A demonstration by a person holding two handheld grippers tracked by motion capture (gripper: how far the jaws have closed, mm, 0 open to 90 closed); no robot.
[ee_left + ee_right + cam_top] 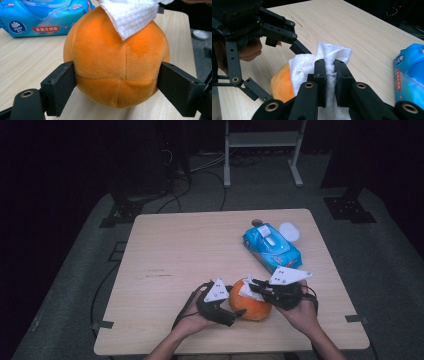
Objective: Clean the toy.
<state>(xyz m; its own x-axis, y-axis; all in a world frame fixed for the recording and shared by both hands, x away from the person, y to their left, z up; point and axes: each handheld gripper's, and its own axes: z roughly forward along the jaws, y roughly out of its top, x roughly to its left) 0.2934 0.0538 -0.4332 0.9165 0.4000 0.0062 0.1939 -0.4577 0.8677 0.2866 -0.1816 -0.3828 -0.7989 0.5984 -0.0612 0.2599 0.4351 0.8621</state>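
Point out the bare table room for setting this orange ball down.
Free: the table's whole left half, from its far edge to the left gripper. Crowded: the near right, where both grippers meet the orange ball, and the wipes pack behind.

Left gripper (235, 312) jaws spread wide and gripping; right gripper (255, 287) jaws pinched.

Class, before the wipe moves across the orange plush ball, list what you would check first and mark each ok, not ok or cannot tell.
1. Left gripper clamps the orange plush ball on both sides: ok.
2. Right gripper pinches the white wipe: ok.
3. Wipe touches the ball's top: ok.
4. Ball rests on the table: ok.
5. Blue wipes pack lies apart from the ball: ok.
6. Wipe is damp: cannot tell.
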